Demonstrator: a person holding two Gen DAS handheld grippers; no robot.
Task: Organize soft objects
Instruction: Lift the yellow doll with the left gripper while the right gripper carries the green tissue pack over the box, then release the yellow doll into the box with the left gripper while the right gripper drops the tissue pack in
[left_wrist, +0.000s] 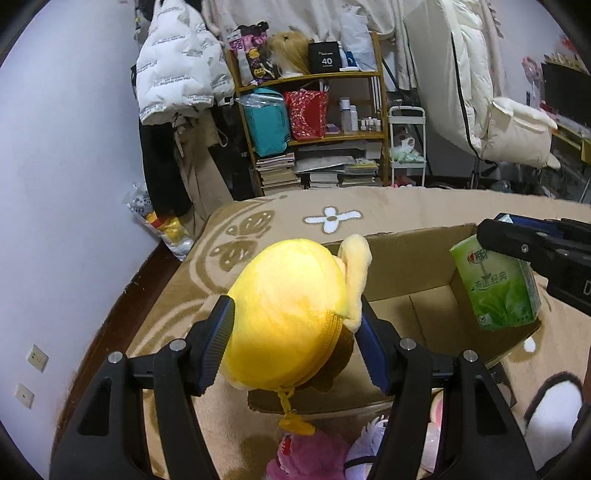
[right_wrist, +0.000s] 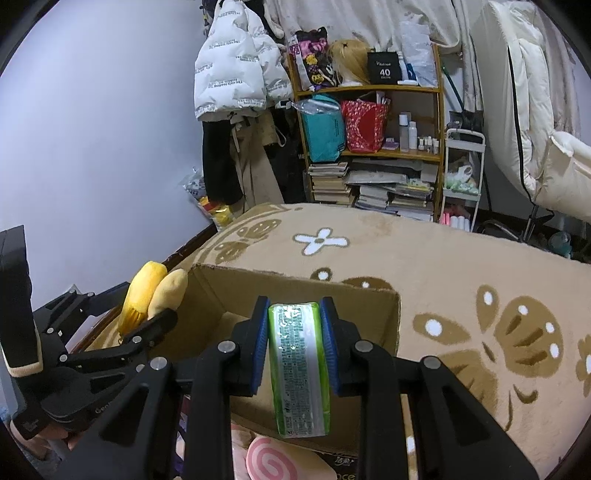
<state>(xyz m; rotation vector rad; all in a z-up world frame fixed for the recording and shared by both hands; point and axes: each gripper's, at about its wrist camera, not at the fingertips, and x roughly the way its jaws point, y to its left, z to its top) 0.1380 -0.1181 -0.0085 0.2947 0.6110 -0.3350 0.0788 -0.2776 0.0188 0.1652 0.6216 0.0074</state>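
My left gripper (left_wrist: 295, 332) is shut on a yellow plush toy (left_wrist: 288, 314) and holds it above the near left edge of an open cardboard box (left_wrist: 406, 273). My right gripper (right_wrist: 293, 332) is shut on a green tissue pack (right_wrist: 299, 369) and holds it over the box (right_wrist: 384, 325). The tissue pack also shows at the right of the left wrist view (left_wrist: 498, 288), over the box's right side. The yellow plush also shows at the left of the right wrist view (right_wrist: 147, 295). The box floor that shows is bare.
The box sits on a beige carpet with brown flower patterns (right_wrist: 480, 295). A pink plush (left_wrist: 306, 458) and a pink swirl plush (right_wrist: 273, 461) lie in front of the box. A wooden shelf (left_wrist: 314, 110) and hung coats (left_wrist: 177, 74) stand beyond.
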